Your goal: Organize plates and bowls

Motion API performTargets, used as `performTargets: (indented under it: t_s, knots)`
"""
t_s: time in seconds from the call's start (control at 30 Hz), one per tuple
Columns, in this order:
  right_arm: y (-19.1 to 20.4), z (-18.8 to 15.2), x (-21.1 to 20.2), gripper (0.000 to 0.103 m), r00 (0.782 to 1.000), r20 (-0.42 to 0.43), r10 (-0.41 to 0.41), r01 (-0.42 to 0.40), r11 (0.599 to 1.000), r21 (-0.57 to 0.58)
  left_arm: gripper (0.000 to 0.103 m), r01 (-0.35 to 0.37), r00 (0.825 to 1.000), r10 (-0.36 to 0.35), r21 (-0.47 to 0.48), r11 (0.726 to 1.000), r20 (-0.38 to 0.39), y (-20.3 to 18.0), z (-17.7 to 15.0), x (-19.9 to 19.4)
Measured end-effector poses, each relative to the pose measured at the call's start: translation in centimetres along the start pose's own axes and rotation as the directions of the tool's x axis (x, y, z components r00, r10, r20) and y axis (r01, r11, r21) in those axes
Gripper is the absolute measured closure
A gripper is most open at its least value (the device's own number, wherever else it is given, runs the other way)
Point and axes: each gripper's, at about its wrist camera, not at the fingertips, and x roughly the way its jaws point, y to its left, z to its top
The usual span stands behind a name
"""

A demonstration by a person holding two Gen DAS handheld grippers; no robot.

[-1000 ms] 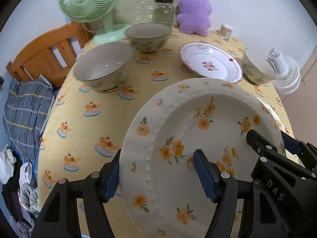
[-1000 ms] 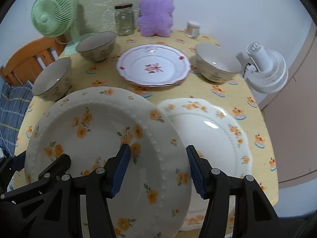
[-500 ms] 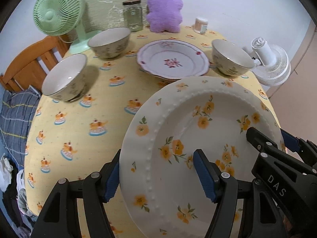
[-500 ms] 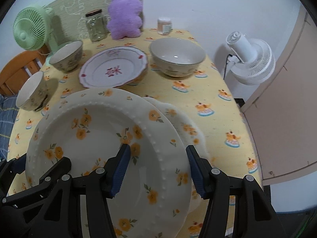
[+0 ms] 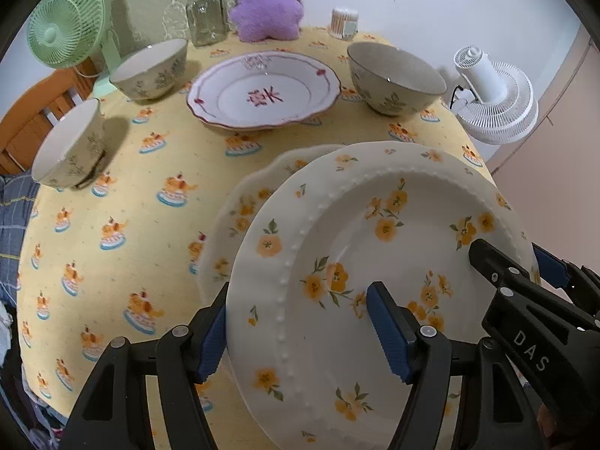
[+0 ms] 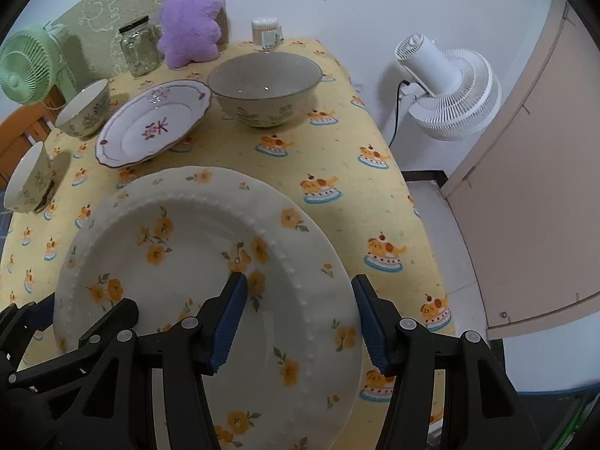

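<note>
Both claws carry one white round plate with orange flowers and a beaded rim (image 5: pixel 378 247) above the yellow cake-print tablecloth (image 5: pixel 123 195); the left gripper (image 5: pixel 300 328) is clamped over its left rim, the right gripper (image 6: pixel 300 324) over its right rim; it hangs over a scalloped cream plate (image 5: pixel 247 195) near the table's right edge; open cloth lies to the left; beyond stand a pink-trimmed plate (image 5: pixel 262 93) and a grey bowl (image 6: pixel 264 88).
</note>
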Motion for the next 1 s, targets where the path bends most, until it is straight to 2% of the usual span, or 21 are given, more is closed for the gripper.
performTargets:
  t_s: [0.4, 0.57, 0.73, 1.0]
  knots:
    - [-0.2, 0.6, 1.8, 0.043, 0.999, -0.025, 0.035, -0.036, 0.998, -0.042, 0.031, -0.017, 0.997, 0.013, -0.056, 0.998, -0.079, 0.2, 0.2, 2.7]
    - [0.0, 0.7, 2.4, 0.043, 0.999, -0.038, 0.030, -0.032, 0.999, -0.043, 0.031, -0.033, 0.997, 0.031, -0.033, 0.999, -0.069, 0.3, 0.5, 2.8]
    - [0.0, 0.7, 2.5, 0.044, 0.999, -0.043, 0.027, -0.029, 0.999, -0.041, 0.025, -0.069, 0.994, 0.070, 0.018, 0.997, -0.080, -0.3, 0.7, 3.1]
    - [0.3, 0.7, 2.3, 0.044, 0.999, -0.028, 0.031, -0.033, 0.998, -0.054, 0.021, -0.117, 0.991, 0.122, 0.069, 0.991, -0.062, -1.2, 1.0, 3.1]
